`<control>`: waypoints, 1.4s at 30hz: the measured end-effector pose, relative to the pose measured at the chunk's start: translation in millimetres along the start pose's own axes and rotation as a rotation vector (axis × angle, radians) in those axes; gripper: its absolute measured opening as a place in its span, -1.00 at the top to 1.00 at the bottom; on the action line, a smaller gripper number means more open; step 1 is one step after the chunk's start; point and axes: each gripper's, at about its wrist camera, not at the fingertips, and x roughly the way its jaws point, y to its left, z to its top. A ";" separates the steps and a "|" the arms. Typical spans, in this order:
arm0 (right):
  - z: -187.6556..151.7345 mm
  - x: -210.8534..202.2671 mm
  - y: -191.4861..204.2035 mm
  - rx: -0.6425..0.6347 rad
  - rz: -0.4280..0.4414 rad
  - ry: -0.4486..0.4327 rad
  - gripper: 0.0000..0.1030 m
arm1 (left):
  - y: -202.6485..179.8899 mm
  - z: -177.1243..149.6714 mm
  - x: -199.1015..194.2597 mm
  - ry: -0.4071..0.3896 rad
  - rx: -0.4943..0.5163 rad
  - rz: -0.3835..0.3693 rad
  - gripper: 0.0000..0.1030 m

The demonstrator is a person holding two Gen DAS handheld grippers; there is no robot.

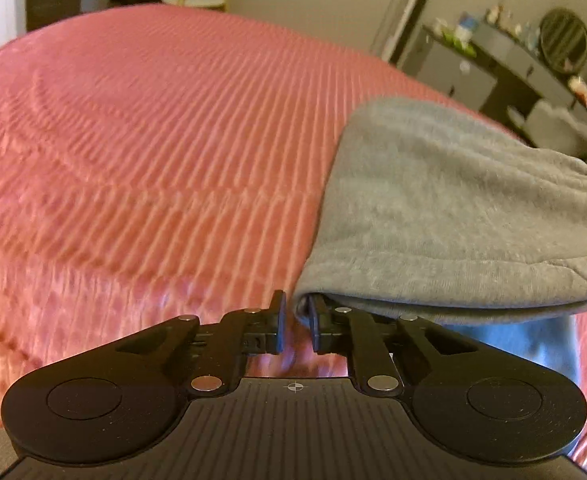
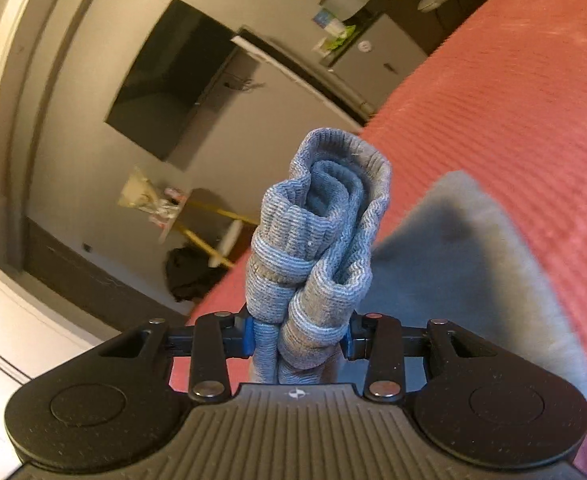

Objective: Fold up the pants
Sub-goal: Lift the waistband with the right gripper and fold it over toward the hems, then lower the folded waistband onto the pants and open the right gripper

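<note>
Left gripper (image 1: 295, 326): jaws nearly closed, narrow gap, nothing clamped. Right gripper (image 2: 299, 338): jaws clamped on bunched fabric.

The grey pants (image 1: 445, 208) lie folded on the pink ribbed bed cover, soft fleece, edges stacked. Their ribbed cuffs (image 2: 321, 240) are bunched together and lifted upright above the bed.
</note>
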 end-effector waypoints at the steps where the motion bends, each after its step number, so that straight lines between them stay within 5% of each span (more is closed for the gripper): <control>1: -3.2 3.1 -11.3 -0.013 -0.044 0.004 0.27 | 1.7 -2.0 4.2 0.022 -0.002 0.011 0.65; 6: -20.8 27.7 -68.8 0.111 -0.213 0.144 0.04 | 6.7 -1.2 7.0 0.029 -0.033 0.046 0.55; 9: -23.6 18.8 -83.4 0.198 -0.140 0.104 0.00 | 13.6 -4.2 4.9 0.032 -0.055 0.005 0.31; 13: -19.1 22.4 -97.8 0.329 -0.061 0.076 -0.36 | 6.3 -6.3 5.7 0.028 -0.044 -0.014 0.23; 18: -24.7 26.0 -105.6 0.354 -0.049 0.046 -0.35 | -14.5 -12.9 -0.5 0.000 0.080 -0.030 0.18; 21: -32.5 25.7 -111.1 0.309 -0.074 0.037 -0.11 | -26.2 -16.0 -3.5 0.018 0.122 -0.099 0.20; 27: -44.4 13.1 -116.0 0.270 -0.050 0.013 -0.10 | -59.6 -20.4 10.5 0.055 0.205 -0.142 0.26; 42: -45.1 14.7 -108.7 0.199 -0.059 0.016 0.02 | -60.2 2.1 29.9 0.103 0.117 -0.097 0.36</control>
